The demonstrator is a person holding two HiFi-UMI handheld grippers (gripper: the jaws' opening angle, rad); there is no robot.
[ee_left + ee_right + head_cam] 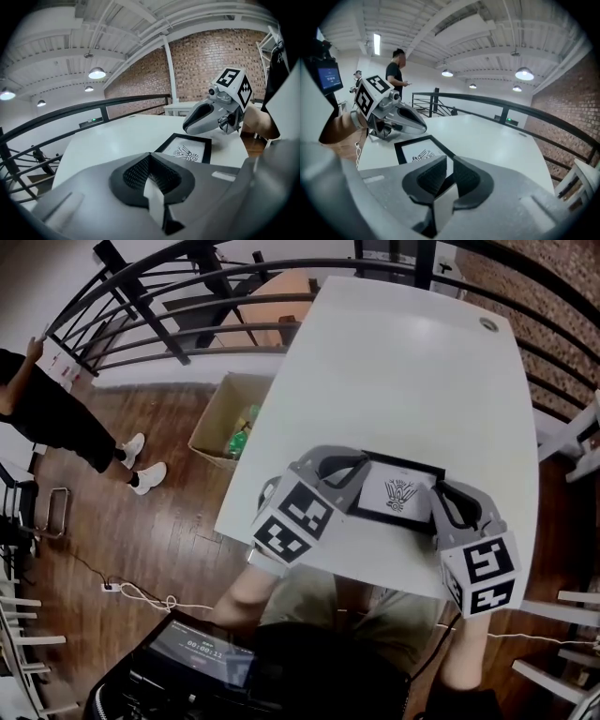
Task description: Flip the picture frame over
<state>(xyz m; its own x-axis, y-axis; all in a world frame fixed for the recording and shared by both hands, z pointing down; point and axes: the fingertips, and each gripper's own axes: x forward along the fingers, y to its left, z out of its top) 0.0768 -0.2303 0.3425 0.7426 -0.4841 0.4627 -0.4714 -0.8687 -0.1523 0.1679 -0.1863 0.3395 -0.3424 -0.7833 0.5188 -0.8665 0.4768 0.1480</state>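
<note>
Looked down on a white worktop [394, 381], by far the biggest thing, stretching away toward a curved black railing [187, 296]. Saw wood floor [159, 521] off to the left, with a person [52, 418] standing on it and an open cardboard box [211, 423] just beside the worktop's left edge, something green inside.

Found the frame [398, 495] lying flat and face up near the worktop's near edge, right of the middle: black border round a white sheet with a small dark print. Noted its long axis running across, left to right, slightly skewed, the right end a little nearer than the left, each short side pointing at one of the tongs.

Saw it flanked by the two, one at each short end, both tilted down toward the worktop with tips facing each other across the frame.

Had the left tongs [151, 154] fully together, pads meeting, tip at the frame's left side. Could not make out any pinch on the border there.

Had the right tongs [449, 160] narrow, only a thin slit between the pads, closed on a corner at the frame's right end.
</note>
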